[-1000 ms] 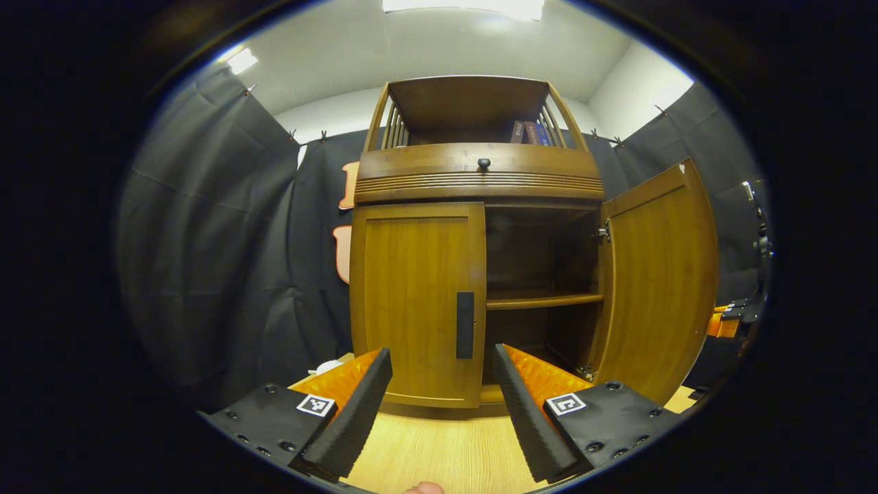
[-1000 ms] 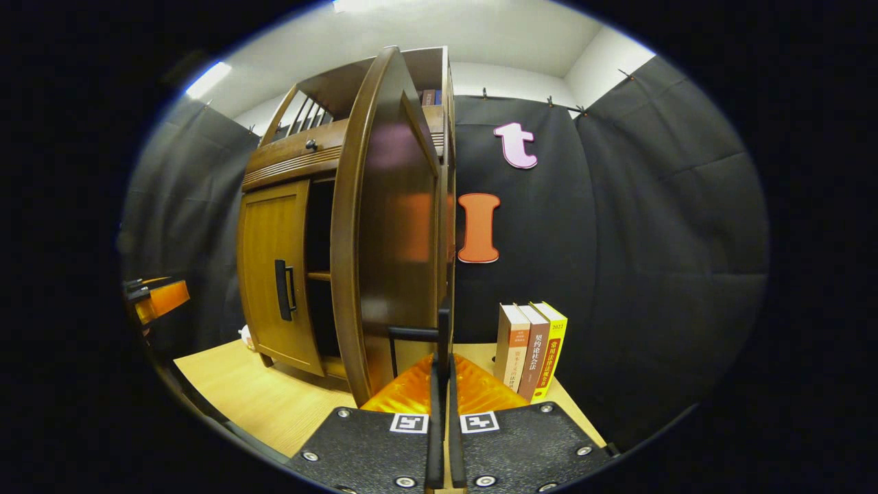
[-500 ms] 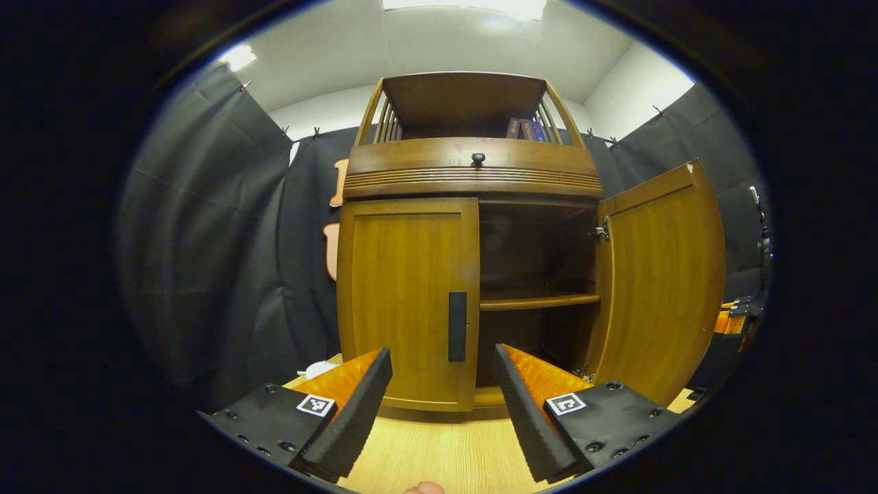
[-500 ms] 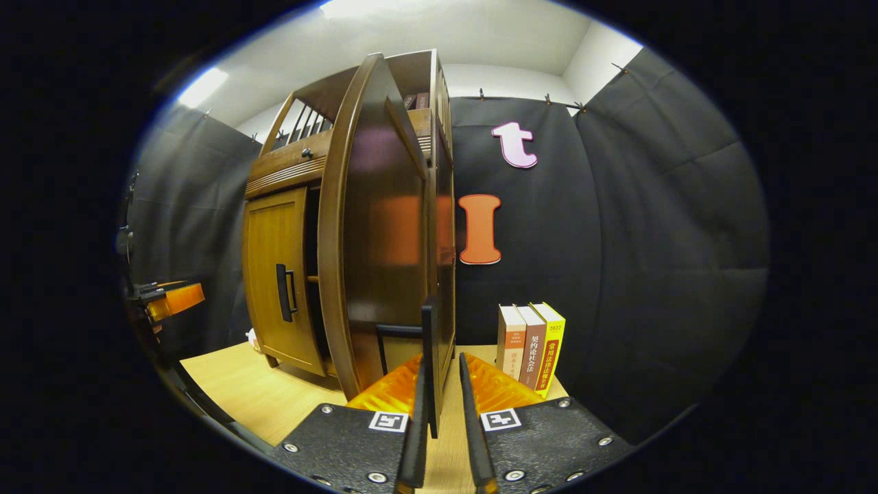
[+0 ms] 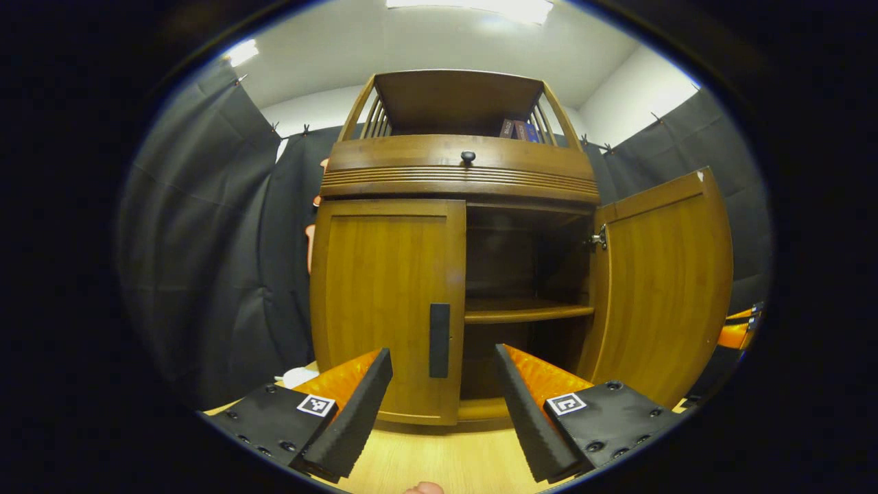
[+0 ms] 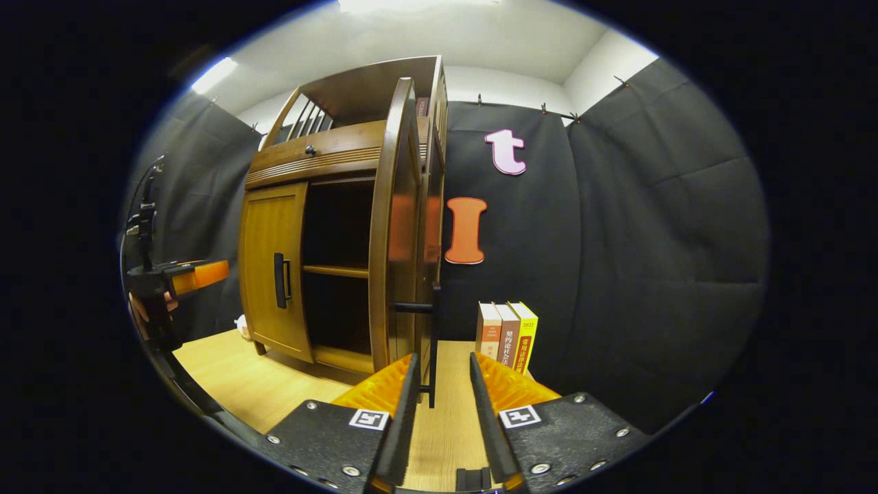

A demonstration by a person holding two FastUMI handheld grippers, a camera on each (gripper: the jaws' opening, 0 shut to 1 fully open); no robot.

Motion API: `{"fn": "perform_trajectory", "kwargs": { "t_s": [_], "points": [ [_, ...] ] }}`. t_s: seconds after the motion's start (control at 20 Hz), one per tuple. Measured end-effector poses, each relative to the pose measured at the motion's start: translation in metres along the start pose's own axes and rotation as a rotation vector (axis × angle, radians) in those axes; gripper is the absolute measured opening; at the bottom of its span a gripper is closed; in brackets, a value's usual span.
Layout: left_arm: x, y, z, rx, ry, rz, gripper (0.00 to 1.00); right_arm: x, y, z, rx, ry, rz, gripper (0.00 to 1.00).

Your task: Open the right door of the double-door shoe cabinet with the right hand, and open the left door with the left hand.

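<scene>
Right wooden door (image 5: 662, 288) stands open. Left tool (image 5: 442, 405), spread wide, faces the closed left wooden door's black bar handle (image 5: 440, 340); it should straddle the handle squarely before pinching.

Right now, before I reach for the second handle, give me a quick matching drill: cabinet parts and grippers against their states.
Things:
1. right door
2. left door
3. left gripper
4. books

States:
A. closed, handle untouched
B. swung wide open
C. standing upright on the table by the cabinet
D. open, short of the handle

Pairs: 1-B, 2-A, 3-D, 4-C
</scene>
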State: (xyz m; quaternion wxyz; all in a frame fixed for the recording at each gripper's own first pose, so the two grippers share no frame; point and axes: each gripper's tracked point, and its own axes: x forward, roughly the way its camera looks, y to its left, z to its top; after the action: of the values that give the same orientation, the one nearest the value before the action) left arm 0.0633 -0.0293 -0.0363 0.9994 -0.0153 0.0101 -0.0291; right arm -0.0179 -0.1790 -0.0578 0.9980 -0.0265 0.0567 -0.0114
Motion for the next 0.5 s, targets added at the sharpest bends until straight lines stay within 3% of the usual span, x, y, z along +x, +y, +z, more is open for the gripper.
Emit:
{"fn": "perform_trajectory", "kwargs": {
  "t_s": [0.2, 0.5],
  "points": [
    [0.041, 0.010, 0.009, 0.020, -0.025, -0.005, 0.98, -0.005, -0.007, -0.001, 0.048, 0.009, -0.037, 0.82],
    [0.116, 0.014, -0.020, 0.044, 0.037, -0.029, 0.98, -0.018, -0.016, 0.010, 0.070, -0.009, -0.075, 0.94]
  ]
}}
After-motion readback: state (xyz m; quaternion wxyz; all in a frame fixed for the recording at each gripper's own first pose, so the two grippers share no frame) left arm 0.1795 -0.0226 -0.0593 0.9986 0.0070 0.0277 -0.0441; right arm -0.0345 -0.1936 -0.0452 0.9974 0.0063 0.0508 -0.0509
